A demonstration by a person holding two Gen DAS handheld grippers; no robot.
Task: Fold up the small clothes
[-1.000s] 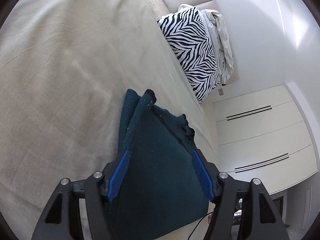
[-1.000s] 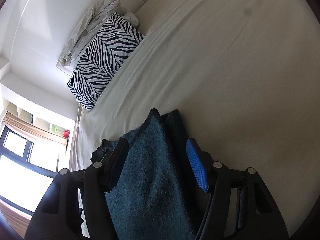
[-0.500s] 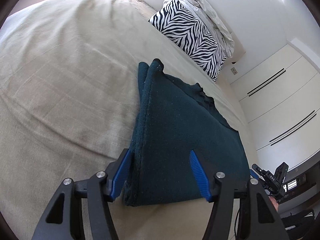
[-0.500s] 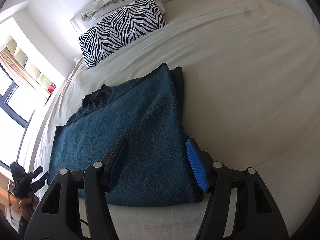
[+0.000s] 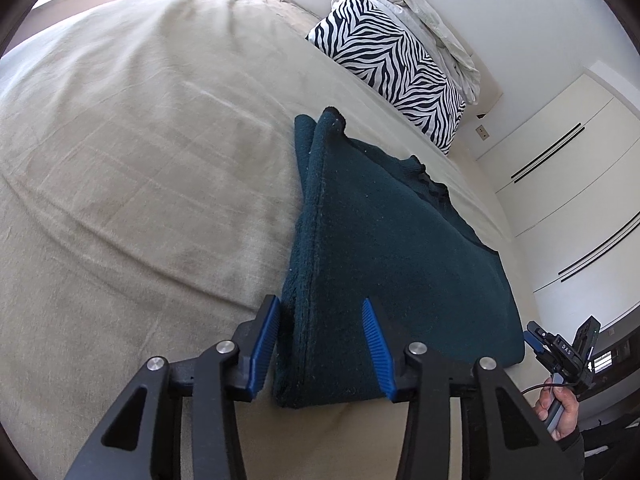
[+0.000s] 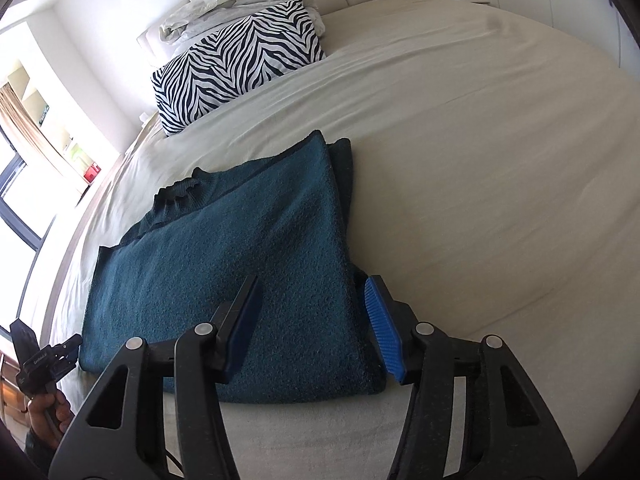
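A dark teal knit sweater lies flat on the beige bed, its side folded in along one long edge. My left gripper is open, its blue pads either side of the sweater's near left corner. In the right wrist view the sweater lies the same way. My right gripper is open over its near right corner, one pad above the cloth and one beside the folded edge. Each gripper shows small in the other's view: the right one, the left one.
A zebra-print pillow and a crumpled white sheet lie at the head of the bed. White wardrobe doors stand beside the bed. A window and shelves are on the other side.
Both grippers have drawn back and levelled out, so the whole sweater now shows lying flat. Its near edge was between the open jaws a second ago and now lies just ahead of them.
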